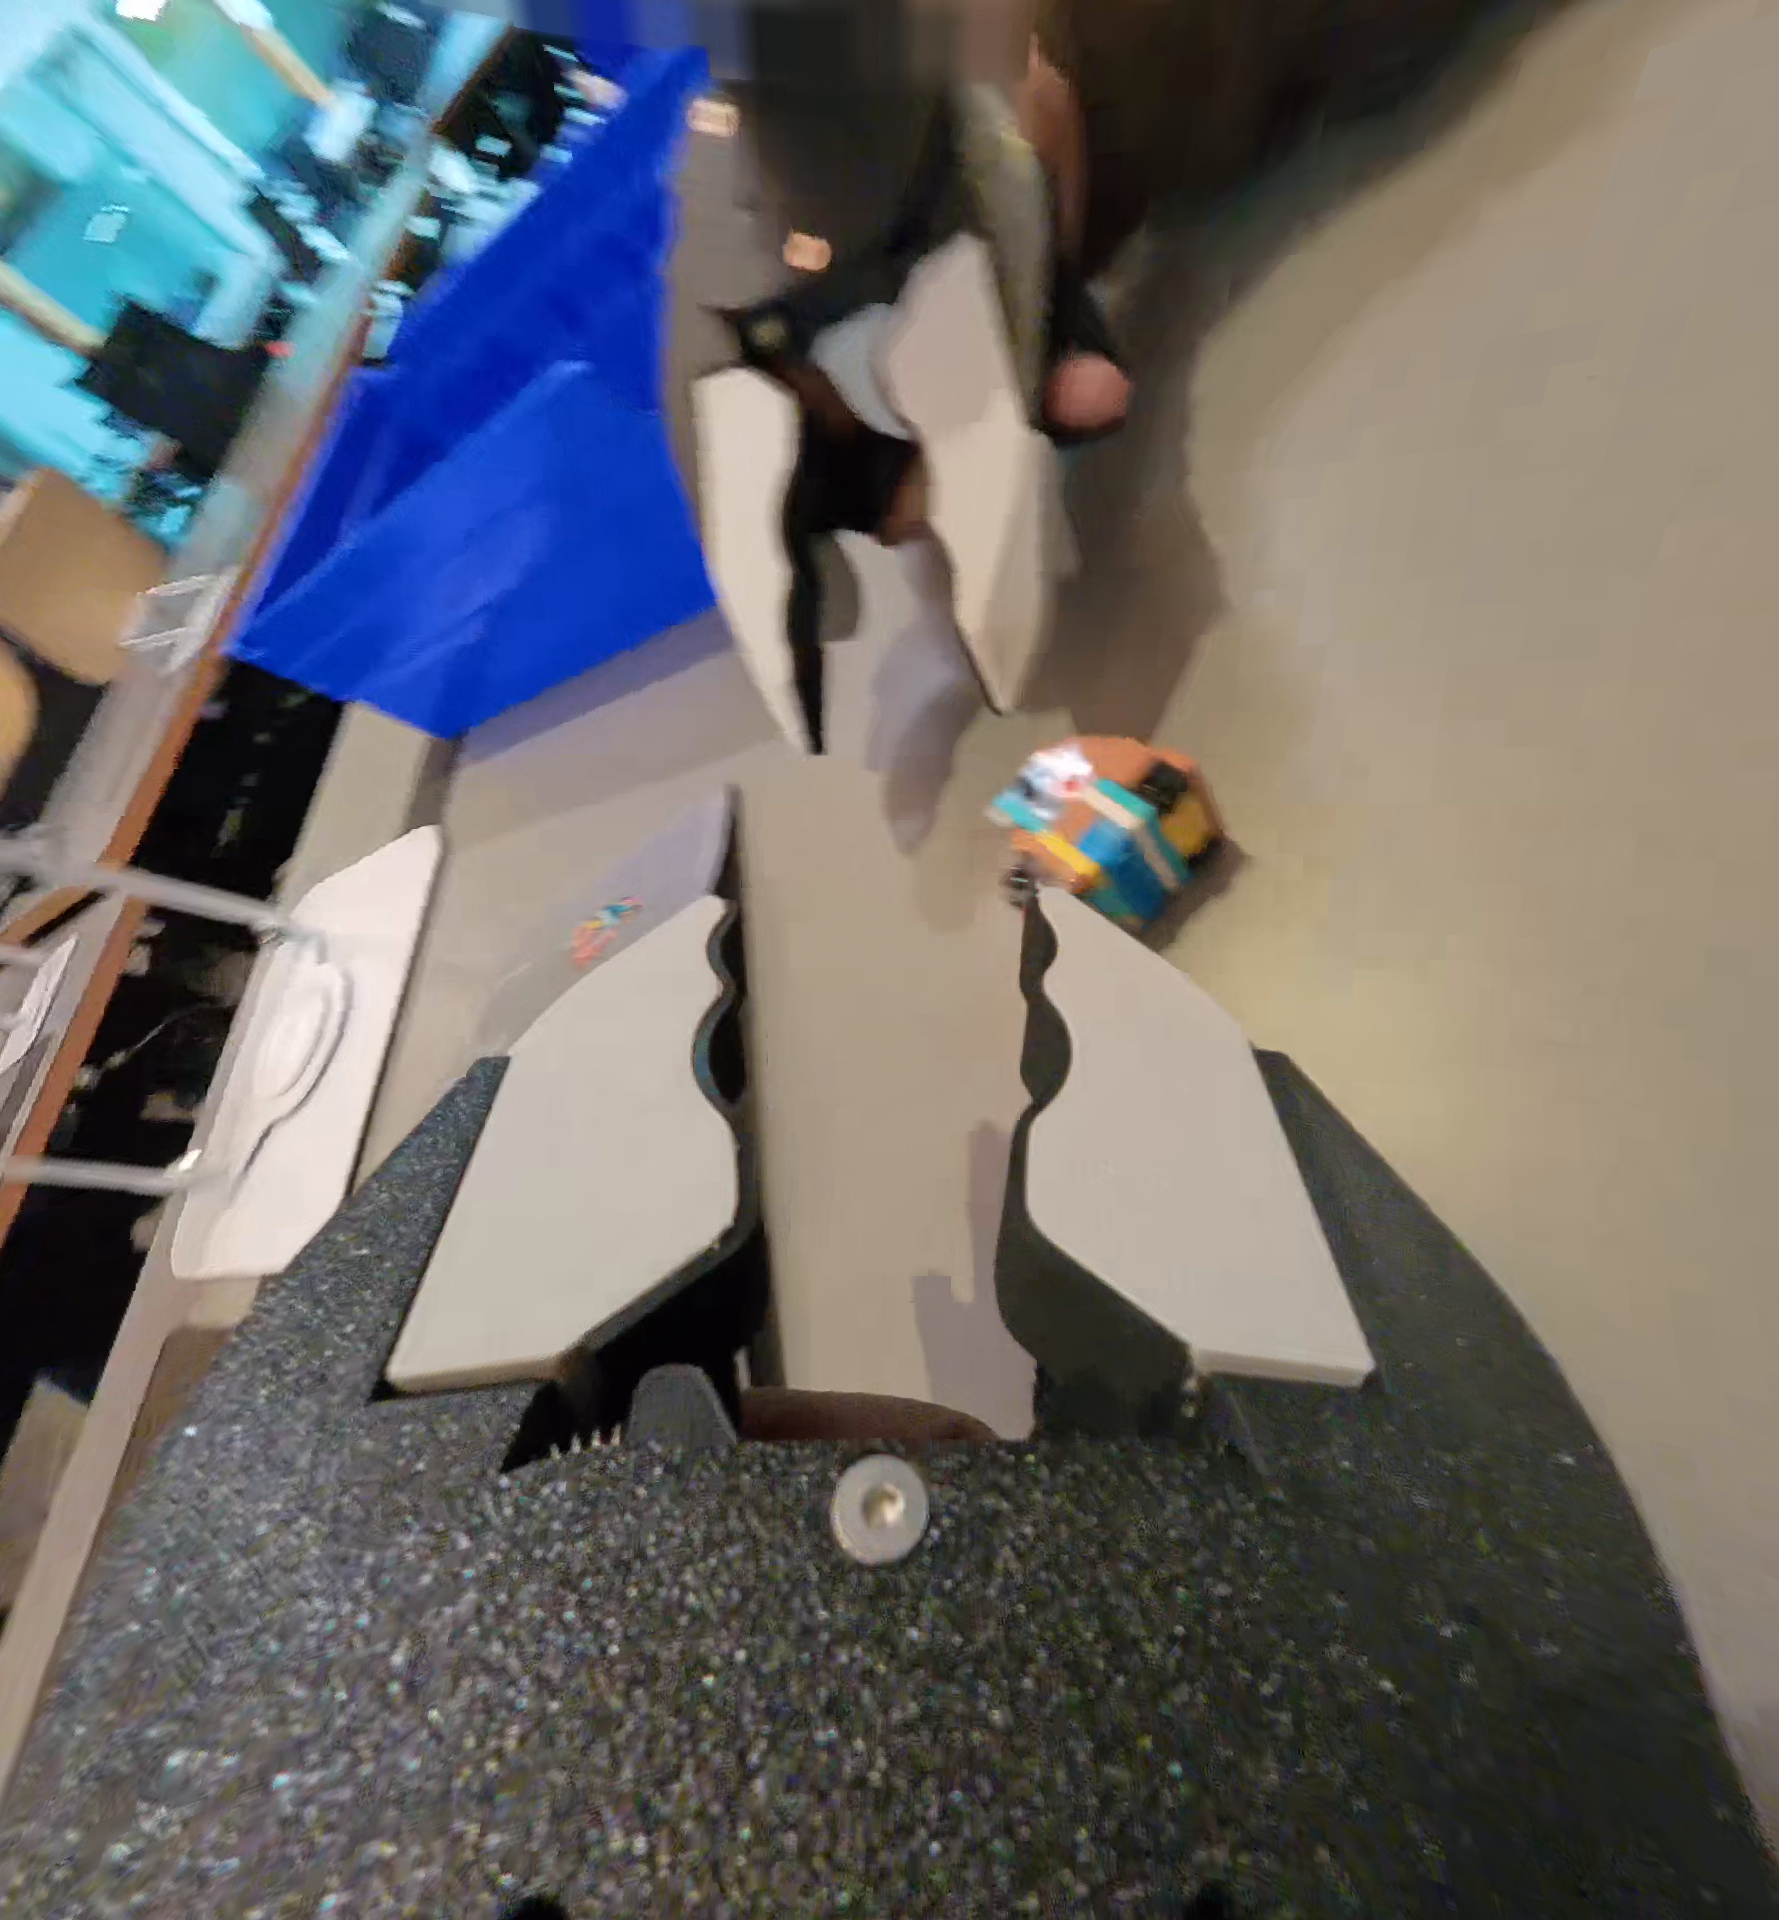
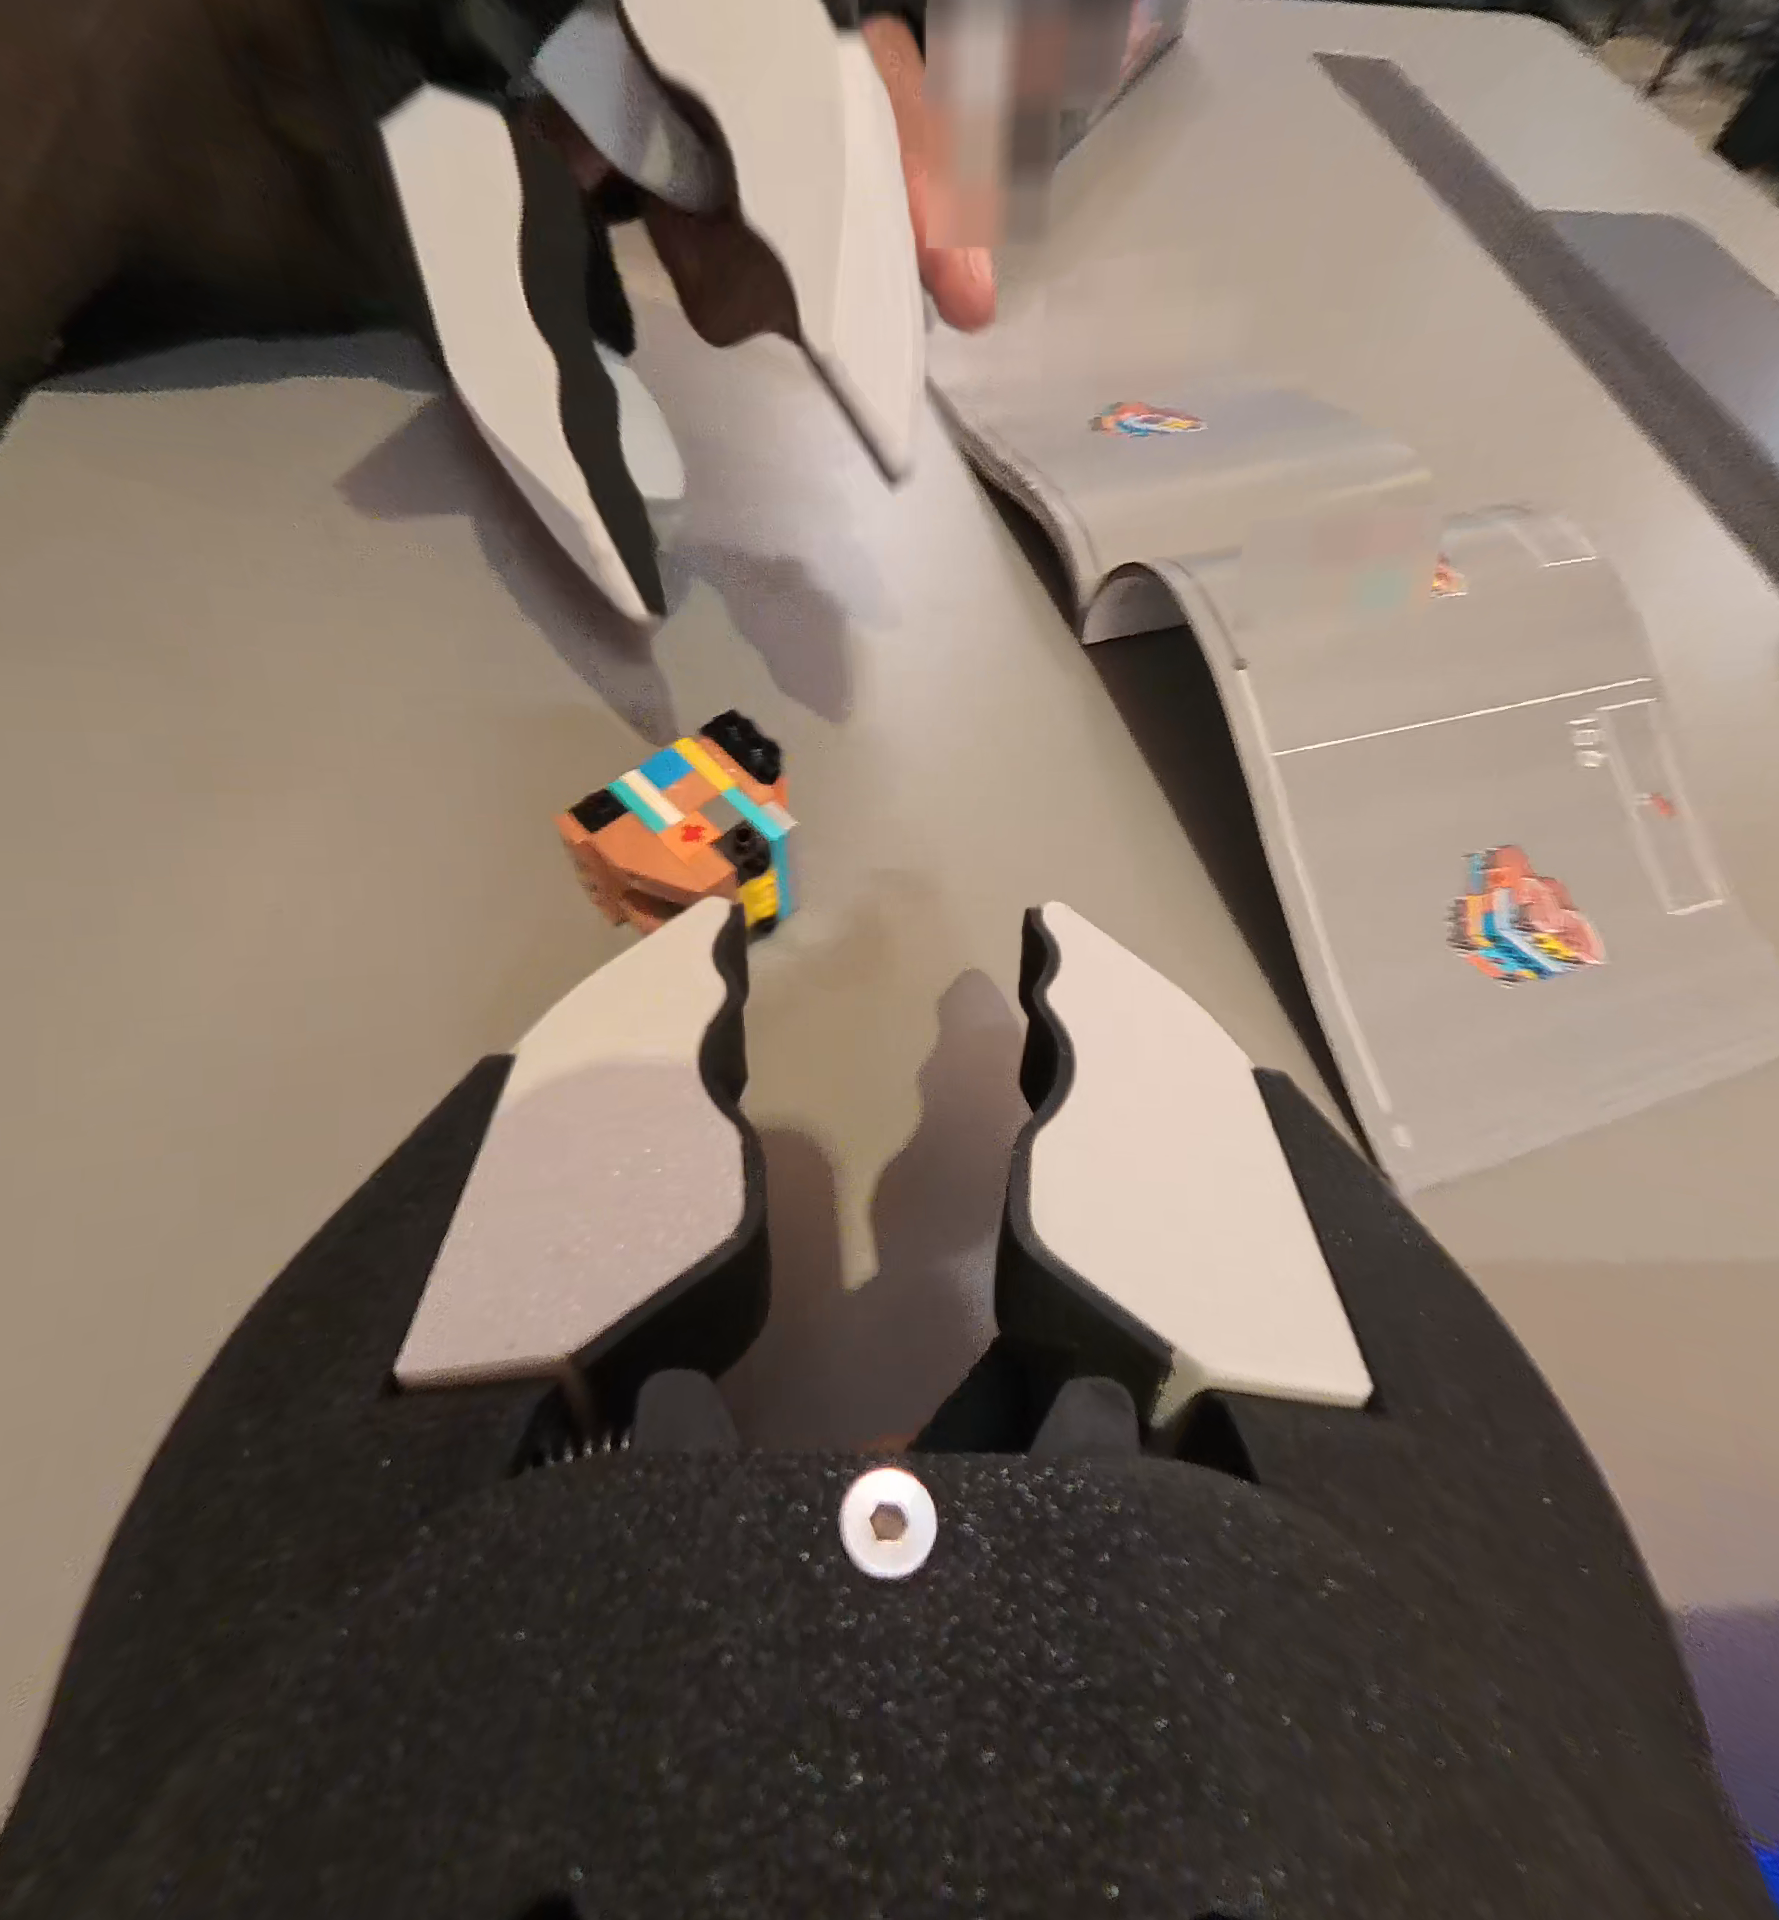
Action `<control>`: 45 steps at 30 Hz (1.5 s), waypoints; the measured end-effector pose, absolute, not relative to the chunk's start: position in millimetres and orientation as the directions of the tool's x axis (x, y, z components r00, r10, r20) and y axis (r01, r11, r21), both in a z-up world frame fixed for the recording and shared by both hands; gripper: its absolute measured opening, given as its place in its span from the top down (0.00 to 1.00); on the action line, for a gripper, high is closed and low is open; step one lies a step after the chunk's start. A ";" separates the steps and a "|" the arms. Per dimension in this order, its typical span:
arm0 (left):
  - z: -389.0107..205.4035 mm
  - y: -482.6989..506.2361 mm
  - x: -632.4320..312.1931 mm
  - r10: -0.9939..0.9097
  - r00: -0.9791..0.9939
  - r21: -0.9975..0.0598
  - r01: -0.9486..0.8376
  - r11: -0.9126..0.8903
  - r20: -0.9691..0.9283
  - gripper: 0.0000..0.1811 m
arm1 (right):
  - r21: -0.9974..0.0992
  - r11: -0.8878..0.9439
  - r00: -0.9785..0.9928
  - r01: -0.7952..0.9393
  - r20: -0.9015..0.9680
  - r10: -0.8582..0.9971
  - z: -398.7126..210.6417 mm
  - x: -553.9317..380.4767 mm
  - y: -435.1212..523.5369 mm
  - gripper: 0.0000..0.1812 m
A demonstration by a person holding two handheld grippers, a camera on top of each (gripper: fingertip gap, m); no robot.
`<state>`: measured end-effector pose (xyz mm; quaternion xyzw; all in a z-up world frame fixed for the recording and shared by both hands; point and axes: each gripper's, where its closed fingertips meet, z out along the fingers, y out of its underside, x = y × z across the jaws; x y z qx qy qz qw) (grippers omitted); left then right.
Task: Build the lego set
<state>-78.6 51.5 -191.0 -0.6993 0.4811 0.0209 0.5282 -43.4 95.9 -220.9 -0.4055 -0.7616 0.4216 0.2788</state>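
A small lego model (image 2: pixel 685 821) of orange, blue, black and yellow bricks lies alone on the grey table (image 2: pixel 189 727). In the left wrist view the lego model (image 1: pixel 1108 821) sits just beyond my right fingertip. My left gripper (image 1: pixel 880 904) is open and empty above the table. My right gripper (image 2: pixel 880 914) is open and empty, with the model just left of its left fingertip. Each gripper shows in the other's view, farther off and open: the right one in the left wrist view (image 1: pixel 900 727), the left one in the right wrist view (image 2: pixel 776 540).
An open instruction booklet (image 2: pixel 1436 779) lies on the table to the right. A blue bag (image 1: pixel 511 436) stands at the table's far side, with a white tray (image 1: pixel 313 1049) near the table edge. A person's hand (image 2: pixel 952 239) holds the far gripper.
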 end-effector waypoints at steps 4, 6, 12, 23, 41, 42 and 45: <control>-169.7 75.5 -115.2 -0.483 0.742 -0.817 -0.570 -0.090 -0.465 0.72 | -0.873 0.301 -0.329 0.384 0.175 0.928 -217.4 -60.6 126.6 0.72; -169.0 84.6 -126.6 -0.441 0.798 -0.838 -0.521 -0.162 -0.411 0.72 | -0.864 0.285 -0.199 0.414 0.220 0.955 -218.2 -66.8 147.5 0.73; -188.2 107.2 -133.6 -0.458 0.816 -0.795 -0.519 -0.314 -0.352 0.69 | -0.853 0.256 -0.074 0.454 0.250 0.965 -219.9 -70.7 165.4 0.73; -190.3 69.9 -69.5 -0.652 0.757 -0.891 -0.319 -0.322 -0.036 0.70 | -0.864 0.444 -0.505 0.236 0.281 0.816 -213.9 -50.1 94.3 0.72; -241.9 36.6 -42.9 -0.662 0.750 -0.758 -0.423 -0.497 0.015 0.70 | -0.834 0.533 -0.781 0.144 0.235 0.578 -226.4 -41.8 51.0 0.74; -243.1 36.0 -42.2 -0.666 0.746 -0.756 -0.425 -0.498 0.019 0.70 | -0.834 0.532 -0.790 0.148 0.223 0.571 -227.1 -40.9 50.2 0.75; -245.8 35.6 -40.4 -0.675 0.737 -0.754 -0.431 -0.495 0.022 0.70 | -0.832 0.530 -0.809 0.165 0.193 0.555 -229.1 -39.5 48.9 0.76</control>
